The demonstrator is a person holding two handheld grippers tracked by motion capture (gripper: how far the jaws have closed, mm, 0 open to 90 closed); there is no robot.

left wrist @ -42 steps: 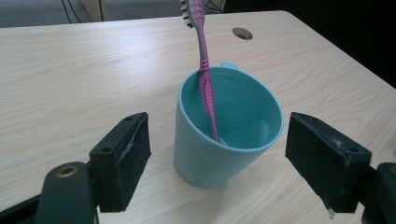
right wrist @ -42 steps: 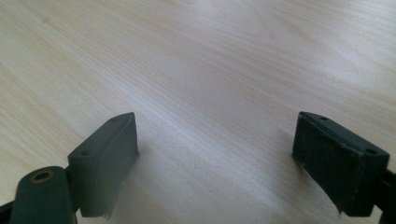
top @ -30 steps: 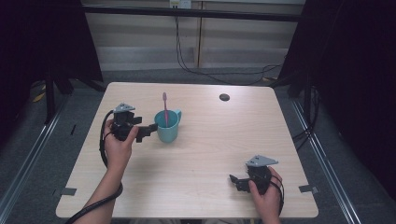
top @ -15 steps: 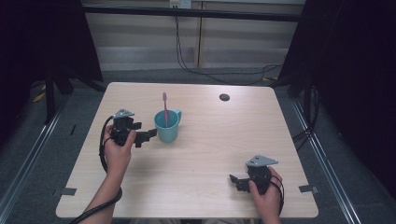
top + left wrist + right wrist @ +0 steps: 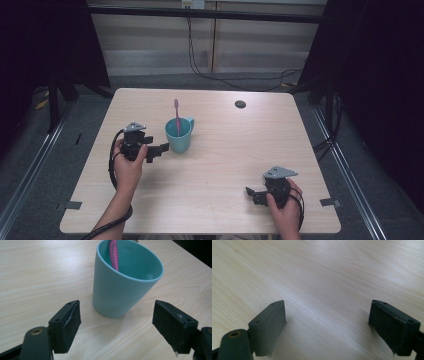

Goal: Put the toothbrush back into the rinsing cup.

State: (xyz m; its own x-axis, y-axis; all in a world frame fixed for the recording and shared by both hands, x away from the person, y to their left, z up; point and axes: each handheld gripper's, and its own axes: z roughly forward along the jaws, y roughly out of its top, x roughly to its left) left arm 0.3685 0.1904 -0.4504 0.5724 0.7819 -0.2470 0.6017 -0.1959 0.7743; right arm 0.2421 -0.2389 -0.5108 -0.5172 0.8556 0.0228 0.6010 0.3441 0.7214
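Observation:
A teal cup (image 5: 179,134) stands upright near the middle left of the wooden table (image 5: 235,145), with a pink toothbrush (image 5: 176,115) standing in it. My left gripper (image 5: 159,149) hovers just left of the cup, jaws open and pointing at it. In the left gripper view the cup (image 5: 122,282) sits a short way beyond the two spread pads (image 5: 71,322), apart from both, and the toothbrush (image 5: 113,253) leans inside it. Low over the table near the front right edge, my right gripper (image 5: 254,194) is open, and its view (image 5: 329,327) has bare wood between the jaws.
A small dark round disc (image 5: 240,104) lies on the table at the far right. Black cables trail from both grippers. The floor around the table is grey, with dark curtains at both sides.
My left gripper has sunk a little toward the table and drifted slightly toward me, staying beside the cup. The right gripper has not moved.

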